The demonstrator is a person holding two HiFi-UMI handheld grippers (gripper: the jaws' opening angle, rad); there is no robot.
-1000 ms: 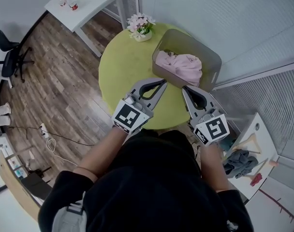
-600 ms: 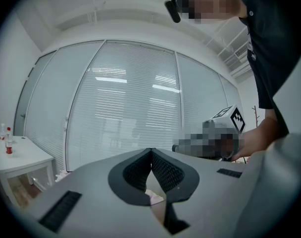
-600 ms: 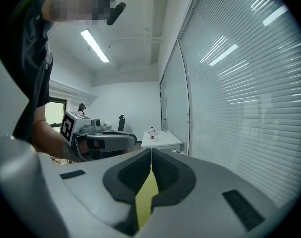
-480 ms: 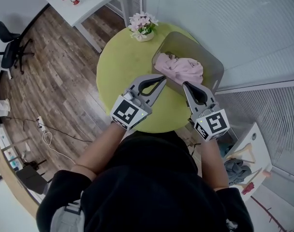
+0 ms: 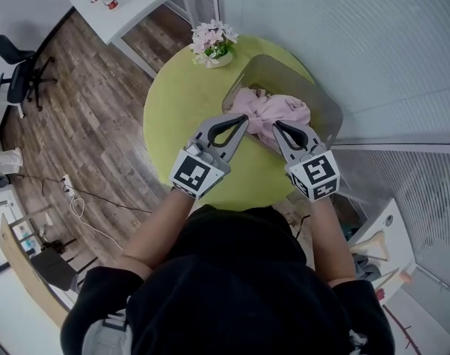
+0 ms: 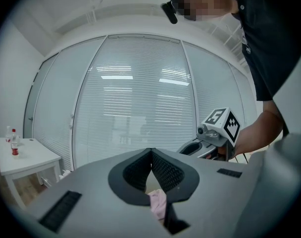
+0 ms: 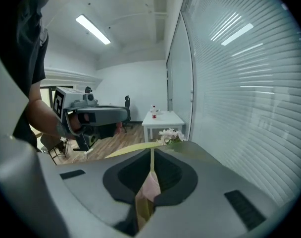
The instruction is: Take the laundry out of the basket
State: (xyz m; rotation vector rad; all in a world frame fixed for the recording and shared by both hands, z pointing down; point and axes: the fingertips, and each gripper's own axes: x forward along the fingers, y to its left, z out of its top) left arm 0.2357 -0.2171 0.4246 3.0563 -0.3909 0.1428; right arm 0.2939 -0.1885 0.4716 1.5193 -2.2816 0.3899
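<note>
Left tool point(image 5: 244, 117) and right tool point(image 5: 276, 124) advanced toward pink laundry point(image 5: 275, 108).

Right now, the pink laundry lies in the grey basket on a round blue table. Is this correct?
Not quite: the head view shows the round table is yellow-green, not blue. The pink laundry does lie in the grey basket on it.

The laundry point(image 5: 273, 111) at the centre is soft, crumpled pink cloth, matt. The basket point(image 5: 327, 109) around it looks like smooth grey plastic. The round surface point(image 5: 180, 102) is smooth, matt yellow-green. The floor point(image 5: 84, 109) at left is wood-grain planking. The left gripper point(image 5: 244, 118) and right gripper point(image 5: 277, 125) have matt grey plastic shells, and the fingers point(image 6: 165, 170) are black and finely ribbed inside.
</note>
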